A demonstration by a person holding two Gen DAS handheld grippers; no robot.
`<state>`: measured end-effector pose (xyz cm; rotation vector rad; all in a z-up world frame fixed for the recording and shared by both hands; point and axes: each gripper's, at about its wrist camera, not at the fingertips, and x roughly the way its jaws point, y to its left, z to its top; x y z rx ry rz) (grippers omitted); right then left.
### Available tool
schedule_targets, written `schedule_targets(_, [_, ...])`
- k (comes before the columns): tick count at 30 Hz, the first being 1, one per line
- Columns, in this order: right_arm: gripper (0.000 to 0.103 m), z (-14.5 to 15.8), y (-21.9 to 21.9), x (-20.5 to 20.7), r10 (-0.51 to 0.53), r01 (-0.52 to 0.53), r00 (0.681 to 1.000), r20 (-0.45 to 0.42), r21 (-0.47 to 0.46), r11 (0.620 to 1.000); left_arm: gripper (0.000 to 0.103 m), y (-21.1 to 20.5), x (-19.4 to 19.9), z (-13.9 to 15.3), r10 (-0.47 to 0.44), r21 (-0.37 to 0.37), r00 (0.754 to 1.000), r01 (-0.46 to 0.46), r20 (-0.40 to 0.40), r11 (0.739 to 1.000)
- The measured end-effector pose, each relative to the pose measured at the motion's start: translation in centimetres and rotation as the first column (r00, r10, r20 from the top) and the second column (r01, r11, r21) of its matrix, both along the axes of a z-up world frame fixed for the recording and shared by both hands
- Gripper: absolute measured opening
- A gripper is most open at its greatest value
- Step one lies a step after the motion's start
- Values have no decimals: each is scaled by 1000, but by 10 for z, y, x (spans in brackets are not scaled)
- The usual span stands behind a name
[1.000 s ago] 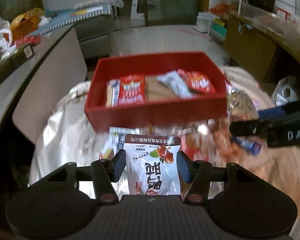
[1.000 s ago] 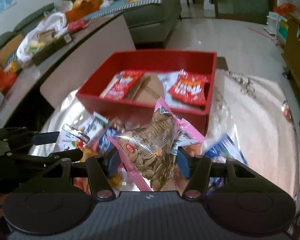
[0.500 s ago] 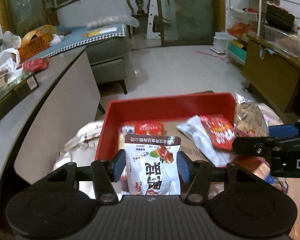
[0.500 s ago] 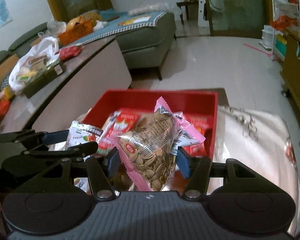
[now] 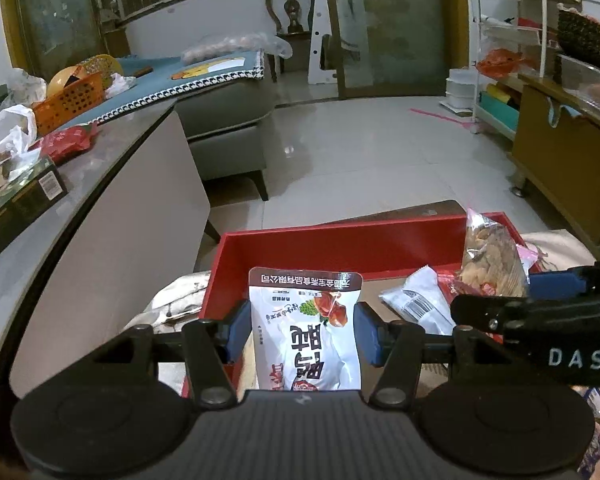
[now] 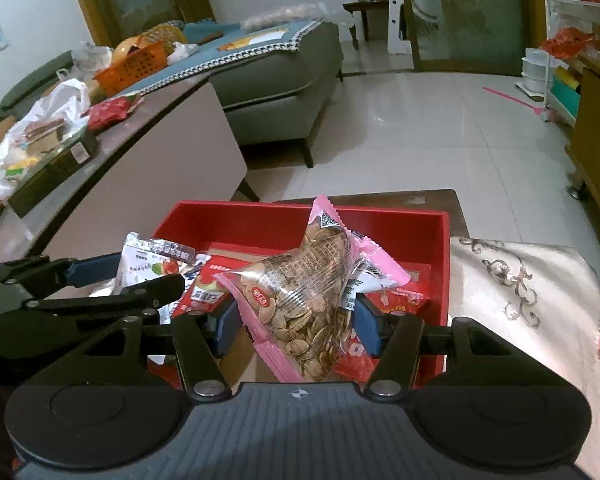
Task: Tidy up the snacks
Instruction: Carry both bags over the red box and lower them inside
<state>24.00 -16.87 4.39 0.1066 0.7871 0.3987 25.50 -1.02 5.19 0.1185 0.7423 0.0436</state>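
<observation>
Snacks, two packets in transit to the red tray (image 5: 340,246). Left wrist view: the left tongs (image 5: 303,330) are clamped on a white packet (image 5: 306,336) with a dark band at its far end, held flat between the blue pads (image 5: 236,330) and sticking out ahead of them over the near left part of the tray. Ahead and to the right of the tips lie a white wrapper (image 5: 418,300) and red packets inside the tray; further right the right tongs (image 5: 540,308) cross the view with a clear bag of seeds (image 5: 492,260) raised beyond them. Risk: both loads sit close together above one tray, so the tools or packets could knock as they let go; the white packet hangs near the tray's left wall and, if let go too near it, might tip outside onto the cloth. Right wrist view: the right tongs (image 6: 294,326) are clamped on the pink-edged bag of seeds (image 6: 304,300), which bulges between the pads and leans up and away over the tray (image 6: 380,220). To the left of the tips the left tongs (image 6: 100,280) reach in with the white packet (image 6: 148,260). Beneath lie red packets (image 6: 400,300) already stored. Risk: the slippery, puffed bag is pinched at its middle and may squirm out or swing; dropped from this height it could bounce off the heap below, toward the patterned cloth (image 6: 532,292) right of the tips.
</observation>
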Motion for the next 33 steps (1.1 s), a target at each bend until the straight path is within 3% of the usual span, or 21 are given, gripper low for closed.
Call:
schedule_targets(16, [66, -23, -1, 19, -20, 21, 1000, 15, -68, 997, 49, -12, 23, -23, -7, 49, 1000, 9, -26, 999])
schedule_targets(33, [66, -29, 1, 21, -13, 14, 1000, 17, -98, 995, 50, -12, 25, -28, -2, 52, 999, 4, -37, 999])
